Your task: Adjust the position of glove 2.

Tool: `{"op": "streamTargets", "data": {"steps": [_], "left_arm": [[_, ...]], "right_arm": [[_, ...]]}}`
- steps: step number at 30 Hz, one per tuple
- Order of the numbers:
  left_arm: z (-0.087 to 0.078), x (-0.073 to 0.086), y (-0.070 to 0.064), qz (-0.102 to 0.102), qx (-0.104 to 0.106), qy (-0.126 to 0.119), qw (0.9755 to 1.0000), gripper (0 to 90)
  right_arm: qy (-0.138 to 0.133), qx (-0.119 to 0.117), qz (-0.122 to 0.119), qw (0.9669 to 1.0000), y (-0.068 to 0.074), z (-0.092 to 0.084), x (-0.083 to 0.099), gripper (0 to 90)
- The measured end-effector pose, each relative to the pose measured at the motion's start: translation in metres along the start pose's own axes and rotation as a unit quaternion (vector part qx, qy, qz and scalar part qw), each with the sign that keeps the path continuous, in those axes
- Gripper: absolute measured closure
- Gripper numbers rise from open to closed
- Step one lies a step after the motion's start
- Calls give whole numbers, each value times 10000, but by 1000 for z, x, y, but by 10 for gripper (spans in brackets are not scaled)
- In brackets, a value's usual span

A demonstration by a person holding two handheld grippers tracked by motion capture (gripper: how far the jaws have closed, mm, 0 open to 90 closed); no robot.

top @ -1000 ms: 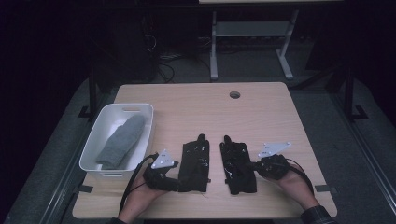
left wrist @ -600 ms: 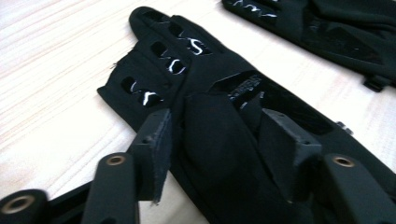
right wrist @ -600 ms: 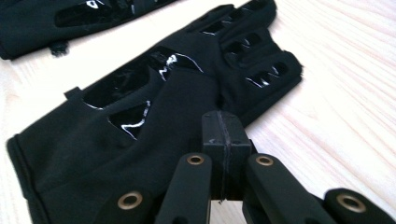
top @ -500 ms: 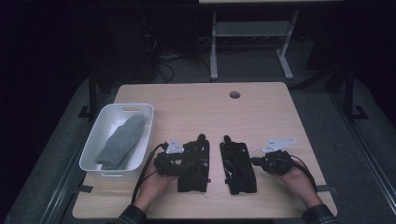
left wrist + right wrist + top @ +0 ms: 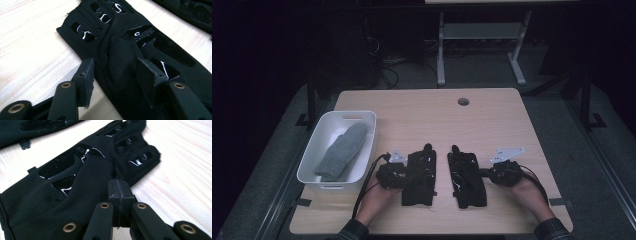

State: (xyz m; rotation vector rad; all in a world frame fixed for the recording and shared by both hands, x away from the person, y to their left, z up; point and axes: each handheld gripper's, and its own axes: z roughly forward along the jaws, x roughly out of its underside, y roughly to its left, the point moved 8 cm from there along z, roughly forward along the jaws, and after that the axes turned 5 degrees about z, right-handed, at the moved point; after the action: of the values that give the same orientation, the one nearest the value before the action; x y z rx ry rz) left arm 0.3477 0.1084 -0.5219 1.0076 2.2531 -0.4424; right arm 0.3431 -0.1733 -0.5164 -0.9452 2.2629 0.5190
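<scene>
Meanwhile, the left gripper is closing half-open jaws around the soft, limp left glove, perhaps not yet pinching its thumb fold, while the right gripper is resting shut beside the right glove.

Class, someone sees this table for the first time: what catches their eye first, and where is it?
Two black fabric gloves, the left glove and the right glove, lie side by side at the near middle of the pale wooden table. At far left stands a white plastic tub holding a folded grey cloth.

Two black gloves (paired), one bin
</scene>
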Motion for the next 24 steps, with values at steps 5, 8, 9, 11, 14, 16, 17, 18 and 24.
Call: {"op": "streamTargets", "data": {"steps": [5, 8, 9, 11, 14, 16, 17, 18, 24], "left_arm": [[0, 0, 0, -238, 267, -24, 9994, 738], [-1, -1, 1, -407, 412, 6, 9983, 797], [-1, -2, 1, -432, 393, -15, 9983, 802], [-2, -3, 0, -419, 402, -12, 9983, 807], [-4, -5, -2, -439, 494, -40, 9978, 808], [-5, -7, -4, -421, 514, -88, 9978, 808], [-5, -8, -5, -440, 538, -118, 9975, 808], [-5, -9, -7, -474, 558, -151, 9972, 808], [-6, -13, -13, -450, 708, -208, 9963, 808]], "right_arm": [[109, -9, -27, 9999, 1, 5, 2, 900], [148, -25, -33, 9999, 2, 6, 3, 900], [139, -31, -28, 9999, 3, 7, 3, 900], [151, -55, -58, 9999, 5, 8, 2, 900], [156, -105, -110, 9998, 9, 10, 0, 900], [170, -122, -124, 9997, 11, 11, -1, 900], [132, -132, -154, 9997, 12, 13, -2, 900], [161, -135, -143, 9997, 13, 13, -2, 900], [149, -192, -173, 9996, 18, 16, -4, 900]]}}
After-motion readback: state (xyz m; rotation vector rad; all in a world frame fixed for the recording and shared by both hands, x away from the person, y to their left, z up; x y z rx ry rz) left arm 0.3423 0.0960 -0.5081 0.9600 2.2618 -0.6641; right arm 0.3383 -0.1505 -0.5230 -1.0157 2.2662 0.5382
